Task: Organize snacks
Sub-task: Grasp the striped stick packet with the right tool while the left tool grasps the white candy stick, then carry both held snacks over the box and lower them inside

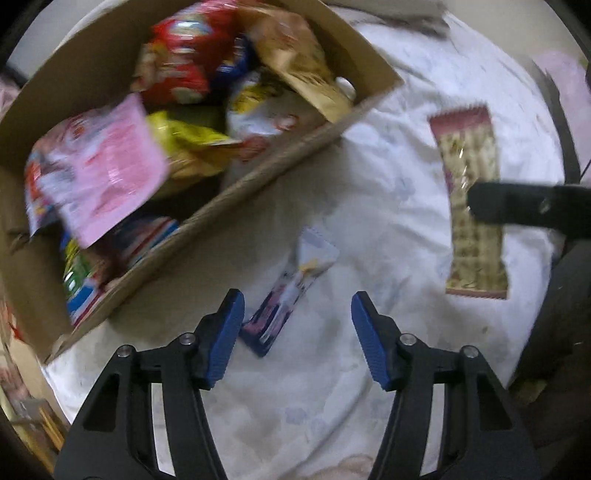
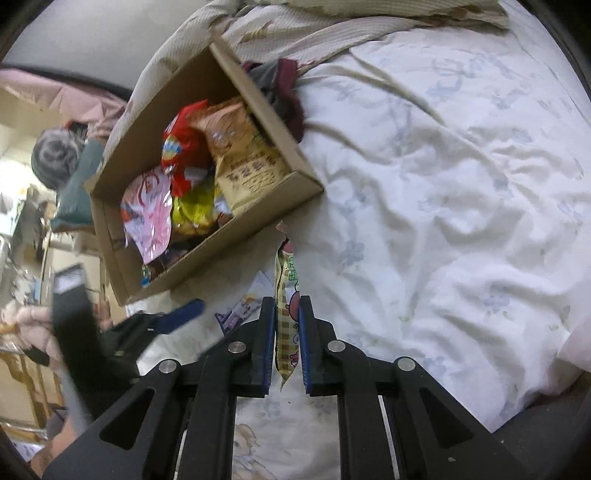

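A cardboard box (image 1: 258, 177) (image 2: 221, 247) stands on the bed, stuffed with snack bags: a pink one (image 1: 107, 166), a red one (image 1: 177, 62), a beige one (image 2: 243, 158) and yellow ones. My right gripper (image 2: 287, 302) is shut on a long checkered snack packet (image 2: 285, 321) (image 1: 472, 206), which hangs clear of the sheet to the right of the box. My left gripper (image 1: 297, 299) points down with its jaws apart over a blue-and-white packet (image 1: 291, 291) (image 2: 240, 306) lying flat on the sheet beside the box. Its pads do not touch the packet.
The bed has a rumpled white flowered sheet (image 2: 443, 203). A beige blanket (image 2: 295, 29) and a dark red cloth (image 2: 284, 88) lie behind the box. Left of the bed edge is cluttered room floor. A hand (image 2: 33, 321) holds the left gripper's handle.
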`<state>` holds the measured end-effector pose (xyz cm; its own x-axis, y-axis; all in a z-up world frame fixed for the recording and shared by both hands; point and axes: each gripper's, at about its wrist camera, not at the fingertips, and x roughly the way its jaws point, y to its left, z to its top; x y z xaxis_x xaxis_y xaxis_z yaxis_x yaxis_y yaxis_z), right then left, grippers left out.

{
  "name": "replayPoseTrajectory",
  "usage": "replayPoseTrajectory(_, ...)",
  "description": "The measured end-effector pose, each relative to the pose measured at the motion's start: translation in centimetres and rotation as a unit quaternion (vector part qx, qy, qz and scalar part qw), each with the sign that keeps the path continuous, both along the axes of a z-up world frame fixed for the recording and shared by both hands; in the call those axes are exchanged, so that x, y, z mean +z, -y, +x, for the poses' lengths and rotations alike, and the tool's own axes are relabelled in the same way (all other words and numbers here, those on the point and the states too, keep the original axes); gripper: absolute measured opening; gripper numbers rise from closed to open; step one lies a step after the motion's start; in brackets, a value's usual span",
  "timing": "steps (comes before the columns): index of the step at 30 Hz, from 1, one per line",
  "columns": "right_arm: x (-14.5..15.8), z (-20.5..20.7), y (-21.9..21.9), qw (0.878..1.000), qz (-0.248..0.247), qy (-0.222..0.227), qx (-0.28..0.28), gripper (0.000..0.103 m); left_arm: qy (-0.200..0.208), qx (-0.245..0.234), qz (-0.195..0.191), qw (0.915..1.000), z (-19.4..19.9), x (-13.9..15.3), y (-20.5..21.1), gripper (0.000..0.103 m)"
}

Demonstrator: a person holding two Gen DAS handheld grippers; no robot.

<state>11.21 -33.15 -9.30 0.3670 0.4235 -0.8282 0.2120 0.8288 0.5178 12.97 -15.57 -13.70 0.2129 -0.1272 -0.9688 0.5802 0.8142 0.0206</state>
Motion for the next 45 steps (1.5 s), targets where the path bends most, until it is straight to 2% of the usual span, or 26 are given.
replayPoseTrajectory(2, -0.1, 0.0, 0.3, 1.0, 0.003, 0.0, -0.008, 0.013, 0.0, -0.013, 0.012, 0.9998, 0.2, -0.8, 0.9, 0.042)
replayPoseTrajectory(6, -0.2, 0.2, 0.4, 1.0, 0.011, 0.001, -0.012, 0.012, -0.015, -0.018, 0.024, 0.9994, 0.7, -2.1, 1.7, 0.031)
replayPoseTrajectory(7, -0.3, 0.3, -0.1, 1.0, 0.012, 0.002, -0.011, 0.012, -0.015, -0.02, 0.026, 0.9993, 0.7, -2.2, 1.8, 0.019)
replayPoseTrajectory(10, -0.3, 0.5, -0.5, 1.0, 0.012, 0.004, -0.005, 0.013, -0.019, -0.005, 0.018, 0.9996, 0.7, -1.9, 0.9, 0.015)
replayPoseTrajectory(19, 0.2, 0.7, -1.7, 1.0, 0.019, 0.014, 0.009, 0.013, -0.04, 0.063, -0.01, 0.9972, 0.2, -0.2, -2.1, 0.013)
replayPoseTrajectory(25, 0.5, 0.7, -2.3, 0.999, 0.023, 0.021, 0.019, 0.013, -0.031, 0.09, -0.022, 0.9952, -1.7, 1.8, -4.2, 0.013)
replayPoseTrajectory(32, 1.0, 0.5, -3.4, 0.998, 0.028, 0.032, 0.038, 0.013, 0.002, 0.127, -0.04, 0.9911, -3.0, 5.3, -6.5, 0.013)
replayPoseTrajectory(38, 1.9, 0.0, -4.5, 0.996, 0.036, 0.051, 0.056, 0.012, 0.056, 0.152, -0.041, 0.9859, -4.7, 8.3, -8.2, 0.013)
replayPoseTrajectory(42, 2.9, -0.1, -5.1, 0.994, 0.045, 0.076, 0.066, 0.013, 0.088, 0.186, -0.057, 0.9769, -5.5, 10.0, -10.0, 0.013)
replayPoseTrajectory(45, 3.7, -0.1, -5.4, 0.992, 0.053, 0.094, 0.071, 0.013, 0.108, 0.205, -0.07, 0.9702, -4.3, 11.5, -11.2, 0.013)
